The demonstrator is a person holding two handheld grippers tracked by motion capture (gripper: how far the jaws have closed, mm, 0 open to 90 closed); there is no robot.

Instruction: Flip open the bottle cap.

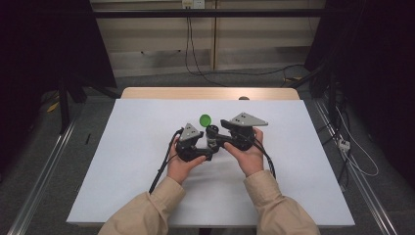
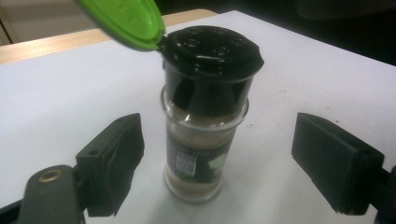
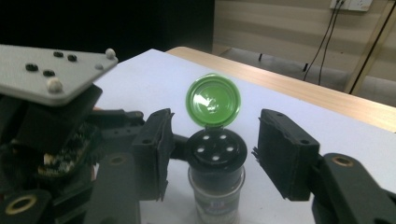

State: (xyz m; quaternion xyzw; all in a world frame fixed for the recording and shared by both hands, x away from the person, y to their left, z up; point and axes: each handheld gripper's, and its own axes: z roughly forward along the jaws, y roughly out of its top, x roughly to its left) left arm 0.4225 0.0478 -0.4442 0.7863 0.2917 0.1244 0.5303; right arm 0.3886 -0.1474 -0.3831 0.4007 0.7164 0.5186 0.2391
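Note:
A glass spice jar (image 1: 211, 138) stands upright on the white sheet (image 1: 122, 161) in the middle of the table. Its black shaker cap (image 3: 215, 151) has several holes, and its green flip lid (image 3: 213, 99) stands raised. Pale powder fills the jar (image 2: 201, 140) under a dark label. My left gripper (image 2: 219, 154) is open, with a pad on either side of the jar's body and a gap on both sides. My right gripper (image 3: 217, 147) is open too, its pads flanking the cap without touching it. In the high view both hands hold the left gripper (image 1: 205, 147) and the right gripper (image 1: 221, 138) close around the jar.
The table's wooden far edge (image 1: 210, 93) shows beyond the sheet. Cables (image 1: 161, 169) trail from the grippers toward the person. Dark stands and floor cables (image 1: 352, 147) surround the table. A small round object (image 1: 243, 98) sits at the sheet's far edge.

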